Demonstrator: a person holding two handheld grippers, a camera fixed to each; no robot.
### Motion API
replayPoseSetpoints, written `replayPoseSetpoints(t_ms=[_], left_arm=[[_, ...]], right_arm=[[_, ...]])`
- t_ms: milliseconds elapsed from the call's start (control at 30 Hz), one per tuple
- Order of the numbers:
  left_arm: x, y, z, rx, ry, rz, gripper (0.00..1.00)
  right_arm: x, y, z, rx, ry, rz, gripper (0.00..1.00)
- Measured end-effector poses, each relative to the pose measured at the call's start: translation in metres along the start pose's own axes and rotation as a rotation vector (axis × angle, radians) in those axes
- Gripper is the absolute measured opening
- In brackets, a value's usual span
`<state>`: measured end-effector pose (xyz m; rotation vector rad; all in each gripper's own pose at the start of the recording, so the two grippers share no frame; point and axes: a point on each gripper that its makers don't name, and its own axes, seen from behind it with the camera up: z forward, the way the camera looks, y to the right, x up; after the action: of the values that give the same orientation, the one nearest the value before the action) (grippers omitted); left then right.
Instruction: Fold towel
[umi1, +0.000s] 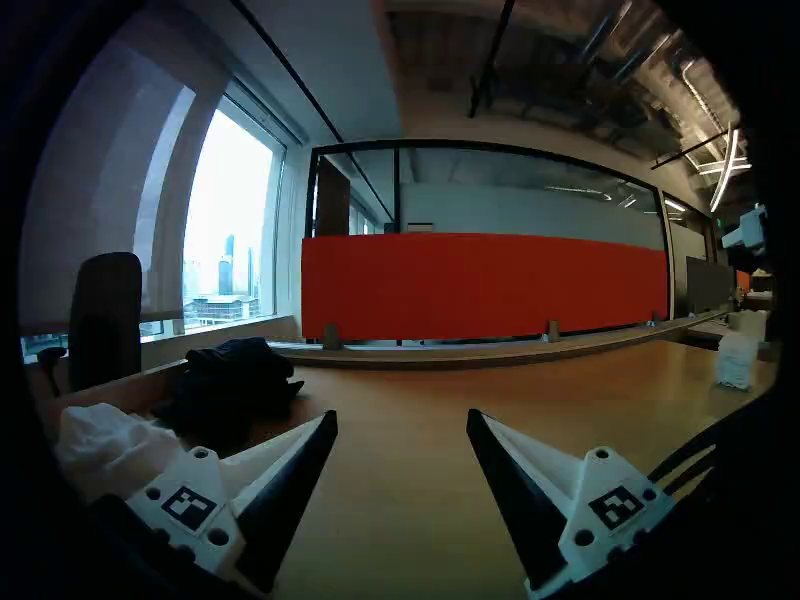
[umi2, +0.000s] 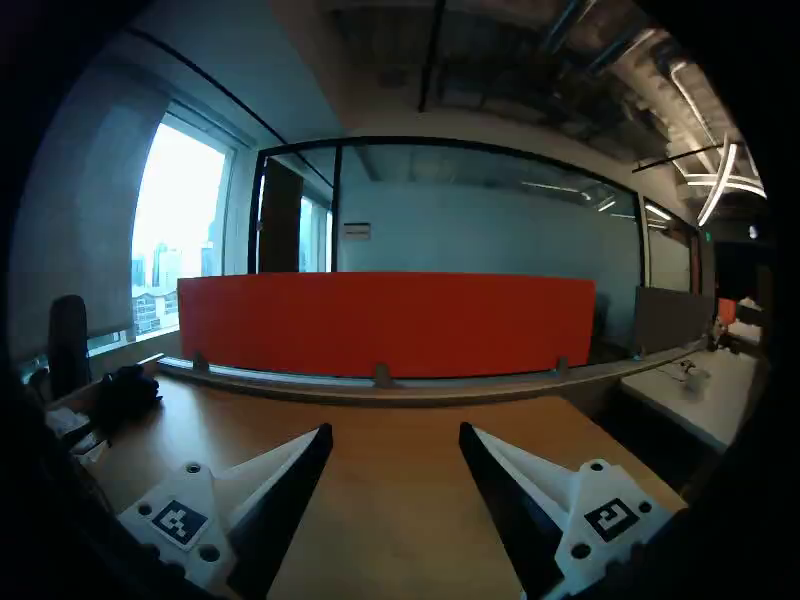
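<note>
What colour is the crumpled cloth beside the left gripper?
White; the cloth shows best in the left gripper view.

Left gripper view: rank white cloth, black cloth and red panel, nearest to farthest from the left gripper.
1. White cloth: low left, closest.
2. Black cloth: just behind it, also left.
3. Red panel: along the far edge of the desk.
</note>
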<state>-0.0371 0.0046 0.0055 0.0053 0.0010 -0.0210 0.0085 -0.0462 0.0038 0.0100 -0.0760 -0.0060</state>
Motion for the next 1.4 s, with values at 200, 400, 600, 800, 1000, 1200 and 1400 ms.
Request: replayPoseSetpoints(t_ms=[200,400,600,800,1000,1200,1400], left_arm=[[0.0,0.001,0.0,0.0,0.0,0.001,0.96],[-0.002,0.001,0.001,0.0,0.0,0.0,0.96],[-0.003,0.002,0.001,0.0,0.001,0.0,0.96],[-0.003,0.002,0.002,0.0,0.001,0.0,0.96],[-0.004,0.002,0.002,0.0,0.001,0.0,0.96],[-0.006,0.003,0.002,0.001,0.002,0.0,0.96],[-0.007,0.003,0.002,0.001,0.002,-0.001,0.96]], right_arm=[[0.003,0.007,0.002,-0.016,0.017,0.001,0.98],[0.007,0.012,0.002,-0.019,0.05,0.006,0.98],[0.002,0.025,0.003,-0.042,0.083,-0.004,0.98],[-0.012,0.038,0.005,-0.053,0.113,0.022,0.98],[-0.033,0.043,0.01,-0.034,0.132,0.025,0.98],[-0.06,0.047,0.014,-0.026,0.139,0.042,0.98],[-0.088,0.053,0.015,-0.022,0.13,0.066,0.99]])
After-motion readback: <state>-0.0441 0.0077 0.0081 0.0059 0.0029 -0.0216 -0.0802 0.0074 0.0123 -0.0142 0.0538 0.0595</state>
